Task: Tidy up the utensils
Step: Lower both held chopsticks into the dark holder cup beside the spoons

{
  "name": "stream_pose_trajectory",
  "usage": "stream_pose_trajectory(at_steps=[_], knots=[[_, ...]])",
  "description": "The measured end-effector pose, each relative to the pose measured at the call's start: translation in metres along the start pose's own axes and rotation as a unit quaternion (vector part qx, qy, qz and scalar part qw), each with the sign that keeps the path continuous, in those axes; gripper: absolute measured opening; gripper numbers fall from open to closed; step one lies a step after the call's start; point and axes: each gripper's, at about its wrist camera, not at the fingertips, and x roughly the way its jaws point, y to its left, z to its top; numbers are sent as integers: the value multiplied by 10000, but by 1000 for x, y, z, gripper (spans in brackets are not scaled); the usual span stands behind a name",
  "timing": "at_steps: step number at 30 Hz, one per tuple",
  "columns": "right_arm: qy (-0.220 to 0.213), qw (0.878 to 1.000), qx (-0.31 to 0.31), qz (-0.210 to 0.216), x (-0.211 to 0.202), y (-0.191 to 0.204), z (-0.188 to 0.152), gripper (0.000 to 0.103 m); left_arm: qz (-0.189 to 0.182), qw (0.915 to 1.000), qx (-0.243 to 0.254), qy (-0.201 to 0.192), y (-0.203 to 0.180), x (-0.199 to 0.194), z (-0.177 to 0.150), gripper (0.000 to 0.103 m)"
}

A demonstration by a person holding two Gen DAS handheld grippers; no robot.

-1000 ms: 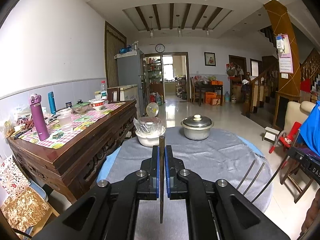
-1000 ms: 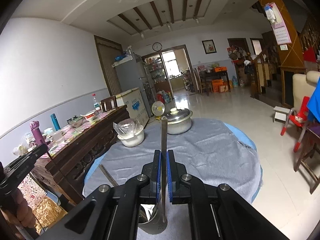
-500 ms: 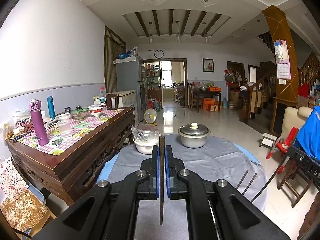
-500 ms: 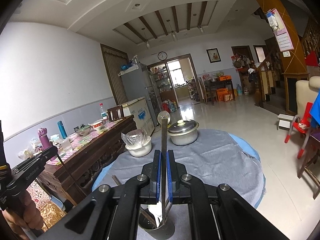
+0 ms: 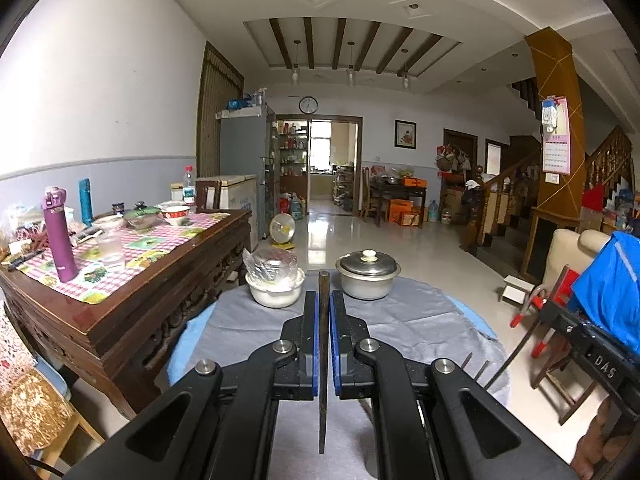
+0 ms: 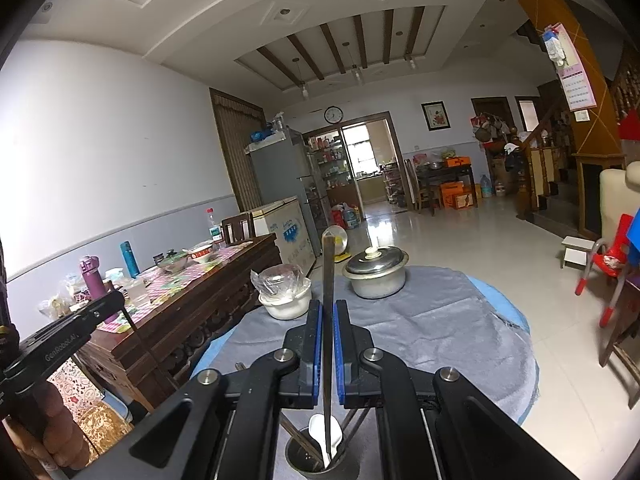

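The left tongs (image 5: 323, 344) clench a slim dark wooden chopstick (image 5: 323, 360) upright above the grey-clothed round tabletop (image 5: 420, 320). The right tongs (image 6: 328, 344) grip a thin metal utensil (image 6: 329, 320) over a cylindrical steel holder (image 6: 304, 458) containing a white spoon (image 6: 322, 430).

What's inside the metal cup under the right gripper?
The metal cup holds a white spoon and some dark chopsticks. The right gripper covers much of its rim; its bottom is hidden.
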Motion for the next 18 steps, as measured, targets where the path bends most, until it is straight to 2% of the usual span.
stream_pose_trajectory(at_steps=[9, 18], knots=[[-49, 10000, -3, 73, 1, 5, 0, 6, -414, 9990, -192, 9, -5, -5, 13, 5], [-8, 9999, 32, 115, 4, 3, -5, 6, -667, 9976, -184, -18, -25, -2, 18, 5]])
